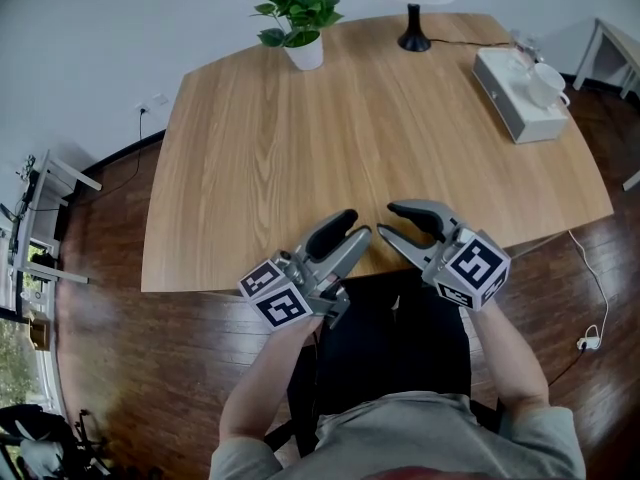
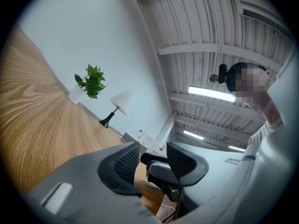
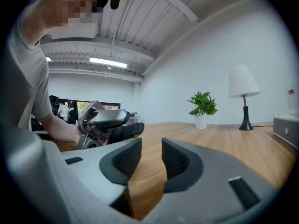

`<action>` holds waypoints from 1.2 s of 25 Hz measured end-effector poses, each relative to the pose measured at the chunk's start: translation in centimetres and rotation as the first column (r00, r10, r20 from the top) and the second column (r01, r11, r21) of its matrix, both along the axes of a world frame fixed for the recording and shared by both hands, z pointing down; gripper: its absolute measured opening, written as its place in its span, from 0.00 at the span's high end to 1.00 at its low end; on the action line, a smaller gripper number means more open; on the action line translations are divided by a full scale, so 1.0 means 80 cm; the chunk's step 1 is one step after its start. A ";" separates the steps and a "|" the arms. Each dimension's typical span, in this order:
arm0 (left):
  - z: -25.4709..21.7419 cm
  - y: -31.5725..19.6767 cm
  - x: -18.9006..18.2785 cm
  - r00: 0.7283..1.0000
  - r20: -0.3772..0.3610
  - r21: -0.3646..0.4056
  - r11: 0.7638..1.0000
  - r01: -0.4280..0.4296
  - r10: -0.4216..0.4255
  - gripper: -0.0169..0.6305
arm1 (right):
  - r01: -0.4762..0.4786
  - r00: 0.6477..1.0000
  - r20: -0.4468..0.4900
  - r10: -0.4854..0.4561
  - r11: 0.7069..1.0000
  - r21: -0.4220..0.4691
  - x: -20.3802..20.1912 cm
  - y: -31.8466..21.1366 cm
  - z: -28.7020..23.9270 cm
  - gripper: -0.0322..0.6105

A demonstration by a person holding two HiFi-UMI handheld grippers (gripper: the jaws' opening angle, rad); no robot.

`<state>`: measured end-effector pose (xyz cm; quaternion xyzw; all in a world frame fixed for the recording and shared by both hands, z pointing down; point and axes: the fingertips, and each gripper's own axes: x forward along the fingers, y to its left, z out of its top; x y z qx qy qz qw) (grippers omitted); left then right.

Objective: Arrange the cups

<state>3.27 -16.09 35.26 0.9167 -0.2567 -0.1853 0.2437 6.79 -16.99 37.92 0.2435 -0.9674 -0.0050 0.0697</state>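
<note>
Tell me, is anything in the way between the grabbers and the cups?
Nothing visible. Only bare table lies between the left gripper, the right gripper and the cups on the white box. The plant and lamp stand aside.
</note>
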 end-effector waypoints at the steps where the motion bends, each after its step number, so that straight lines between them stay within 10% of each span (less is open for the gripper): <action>1: 0.000 0.000 0.000 1.000 0.000 0.000 1.000 0.000 0.000 0.69 | 0.001 1.000 0.000 -0.001 1.000 -0.001 0.000 0.000 0.001 0.75; 30: 0.000 0.001 0.001 1.000 0.009 0.005 1.000 -0.004 0.004 0.69 | 0.010 1.000 -0.009 -0.010 1.000 -0.005 -0.001 0.001 0.002 0.75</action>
